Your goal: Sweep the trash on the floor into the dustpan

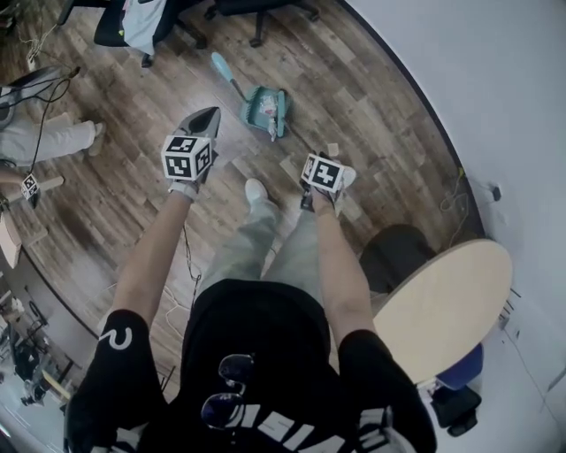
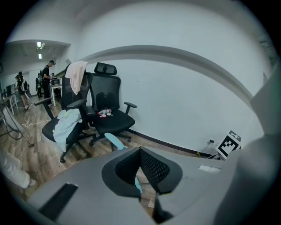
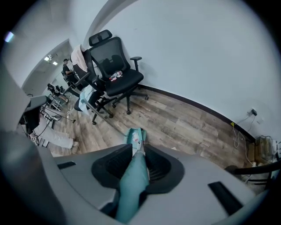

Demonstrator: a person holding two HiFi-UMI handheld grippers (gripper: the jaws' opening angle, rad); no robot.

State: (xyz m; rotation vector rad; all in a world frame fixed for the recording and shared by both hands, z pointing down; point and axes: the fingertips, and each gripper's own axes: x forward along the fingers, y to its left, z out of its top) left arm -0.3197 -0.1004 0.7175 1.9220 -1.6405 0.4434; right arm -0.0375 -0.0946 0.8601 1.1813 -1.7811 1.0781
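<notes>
A teal dustpan sits on the wood floor ahead of me, with a few bits of white and pink trash in it. Its long handle leans up to the left. My right gripper is shut on the teal broom handle, which runs between its jaws down to the broom head at the dustpan's right side. Small paper scraps lie on the floor near that gripper. My left gripper hovers left of the dustpan, its jaw tips meeting on nothing; the dustpan handle shows beyond them.
Two black office chairs stand at the far side, one draped with clothes. A white wall curves along the right. A round wooden table is close at my right. A seated person's legs and cables are at left.
</notes>
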